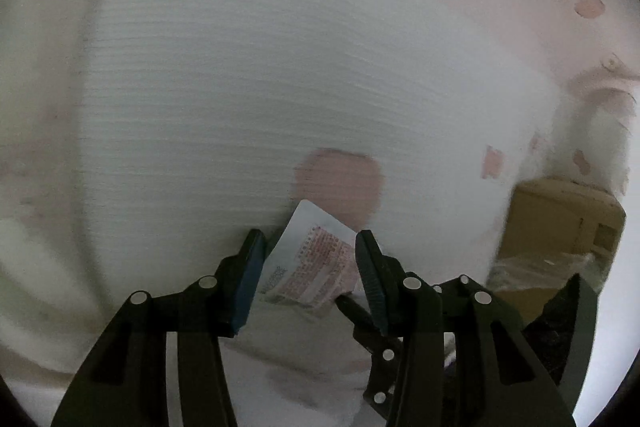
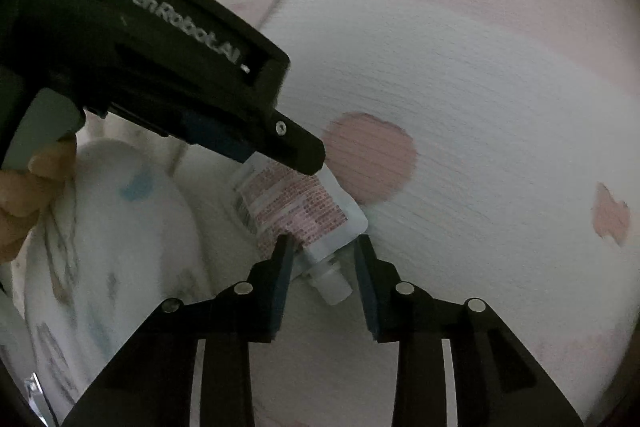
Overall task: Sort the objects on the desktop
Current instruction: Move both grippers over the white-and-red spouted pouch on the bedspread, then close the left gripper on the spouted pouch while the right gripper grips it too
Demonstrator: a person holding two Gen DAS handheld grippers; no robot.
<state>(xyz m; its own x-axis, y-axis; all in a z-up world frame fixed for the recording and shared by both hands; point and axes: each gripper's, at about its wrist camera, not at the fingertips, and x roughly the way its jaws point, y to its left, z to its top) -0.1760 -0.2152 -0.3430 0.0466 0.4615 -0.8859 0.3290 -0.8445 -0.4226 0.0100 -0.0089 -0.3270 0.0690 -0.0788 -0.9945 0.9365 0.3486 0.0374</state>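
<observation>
My left tongs (image 2: 280,155) clamp a white spouted pouch with red print (image 2: 296,211); my right tongs (image 2: 324,247) stand apart around its cap end.

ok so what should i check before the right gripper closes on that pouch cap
1. pouch held by left gripper: ok, it fills the jaws.
2. cap between right gripper fingers: ok.
3. right pads pressing the cap: not ok, gaps show.
4. cap tight or loose: cannot tell.
5. cardboard box clear of both grippers: ok.
</observation>
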